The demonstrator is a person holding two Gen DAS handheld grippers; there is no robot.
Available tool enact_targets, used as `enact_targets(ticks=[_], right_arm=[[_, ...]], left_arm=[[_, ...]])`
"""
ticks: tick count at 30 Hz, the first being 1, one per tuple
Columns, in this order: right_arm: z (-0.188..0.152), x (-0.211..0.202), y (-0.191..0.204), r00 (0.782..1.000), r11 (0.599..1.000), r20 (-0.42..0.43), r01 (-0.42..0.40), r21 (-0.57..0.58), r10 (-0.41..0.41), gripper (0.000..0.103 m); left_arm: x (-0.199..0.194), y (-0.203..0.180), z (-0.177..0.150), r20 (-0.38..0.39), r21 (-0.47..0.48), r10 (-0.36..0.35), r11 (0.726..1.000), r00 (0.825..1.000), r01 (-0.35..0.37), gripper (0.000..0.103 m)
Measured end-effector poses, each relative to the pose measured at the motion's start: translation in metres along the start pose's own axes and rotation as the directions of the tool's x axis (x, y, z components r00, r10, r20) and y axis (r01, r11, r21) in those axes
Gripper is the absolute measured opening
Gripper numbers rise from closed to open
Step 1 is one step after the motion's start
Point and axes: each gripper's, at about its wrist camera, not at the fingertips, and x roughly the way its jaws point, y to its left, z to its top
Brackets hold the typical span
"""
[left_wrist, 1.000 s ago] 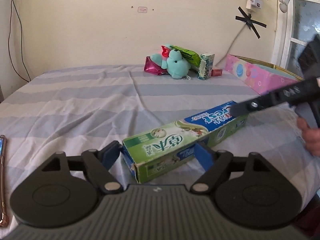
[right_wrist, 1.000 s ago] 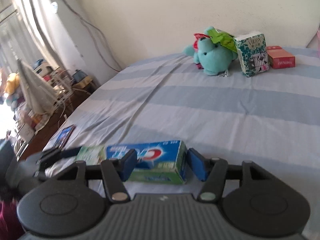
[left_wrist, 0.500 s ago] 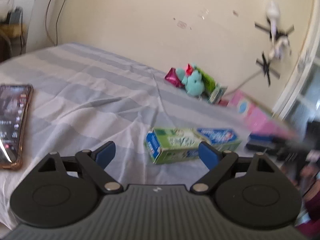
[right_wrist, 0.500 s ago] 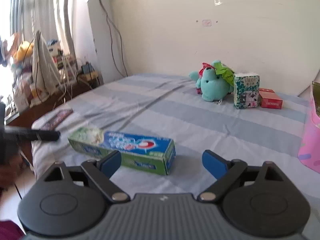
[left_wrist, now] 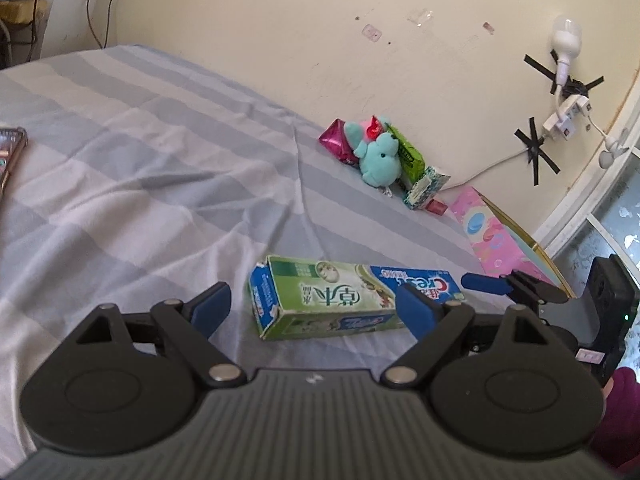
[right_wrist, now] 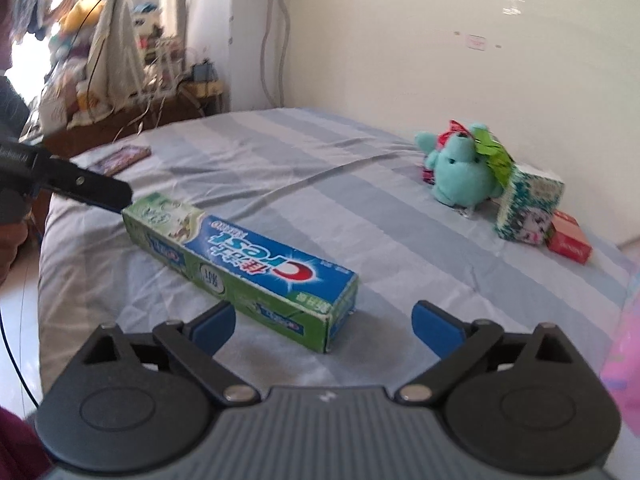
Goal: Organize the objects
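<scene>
**Toothpaste box lies free between two spread grippers**

The long green-and-blue cardboard toothpaste box point(right_wrist: 240, 262) lies flat on the striped blue-and-white bedsheet point(right_wrist: 360, 184), near the bed's front edge, well apart from the pile by the wall. Your right gripper point(right_wrist: 323, 319) has just been opening, and its pads flank the box's blue end without touching. Your left gripper point(left_wrist: 316, 307) is released too, at the green end. The box looks light and crushable, with a torn end flap, so pinch its long sides mid-length, gently.

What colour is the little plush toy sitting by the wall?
The plush toy is turquoise, clearest in the right wrist view.
</scene>
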Motion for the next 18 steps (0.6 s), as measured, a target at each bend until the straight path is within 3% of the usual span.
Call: enact_targets(ticks=[14,18], right_arm=[[0.011,0.030,0.001,0.994,0.994,-0.049,-0.099,-0.055,0.096,0.100],[0.011,0.030,0.000,0.991,0.991,-0.050,-0.123,-0.049,0.121,0.093]], left_arm=[[0.014,0.004,0.000,-0.014,-0.024,-0.020,1.000,1.000,0.020,0.089],[0.017,-0.002,0.000,-0.012,0.002,-0.007,1.000,1.000,0.008,0.089]])
